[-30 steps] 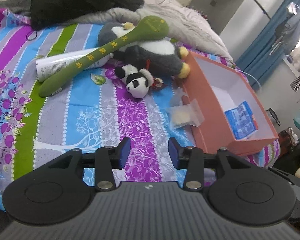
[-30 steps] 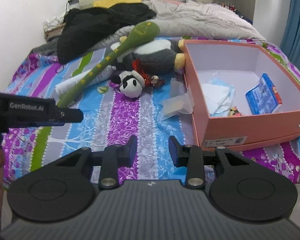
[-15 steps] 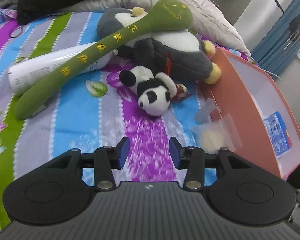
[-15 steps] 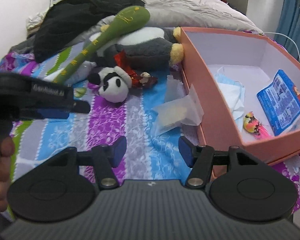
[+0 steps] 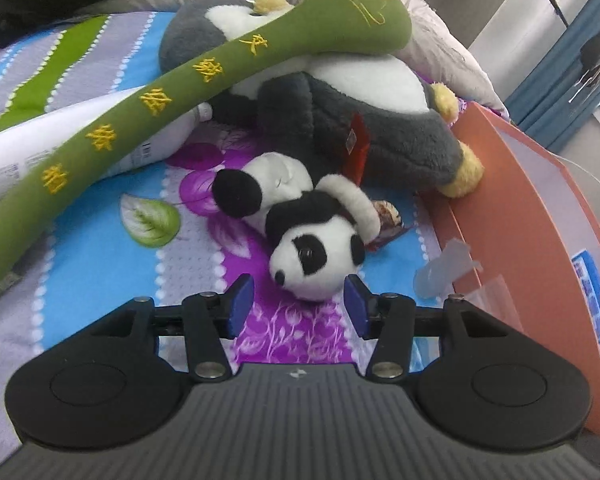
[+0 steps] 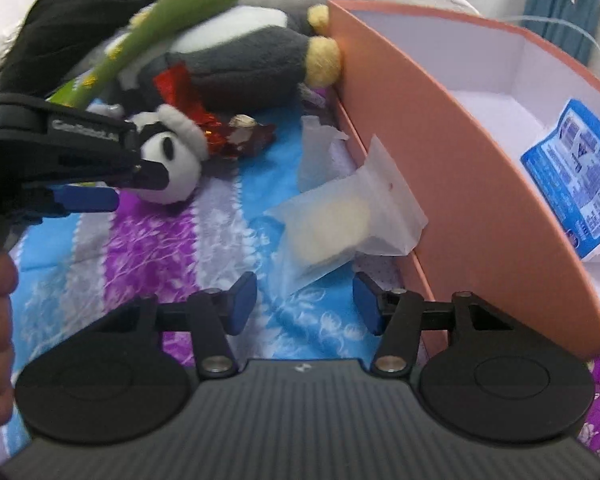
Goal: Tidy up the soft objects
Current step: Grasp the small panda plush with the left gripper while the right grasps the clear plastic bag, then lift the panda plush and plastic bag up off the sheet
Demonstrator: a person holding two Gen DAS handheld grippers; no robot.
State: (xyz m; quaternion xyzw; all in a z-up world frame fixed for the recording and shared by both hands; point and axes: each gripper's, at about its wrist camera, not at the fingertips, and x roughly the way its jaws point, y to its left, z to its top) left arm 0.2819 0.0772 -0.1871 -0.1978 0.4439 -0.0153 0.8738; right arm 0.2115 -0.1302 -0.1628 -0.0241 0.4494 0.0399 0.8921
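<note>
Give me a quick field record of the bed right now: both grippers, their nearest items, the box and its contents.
left gripper: jaws opening, nothing between pads, just short of the small panda's head
small panda: lying on the bedspread, head toward the left gripper
right gripper: jaws closing, pads not on anything
clear packet: ahead of the right gripper, against the box's outer wall
orange box: open, blue packet inside
big penguin plush: behind the panda, green plush stick lying across it
</note>
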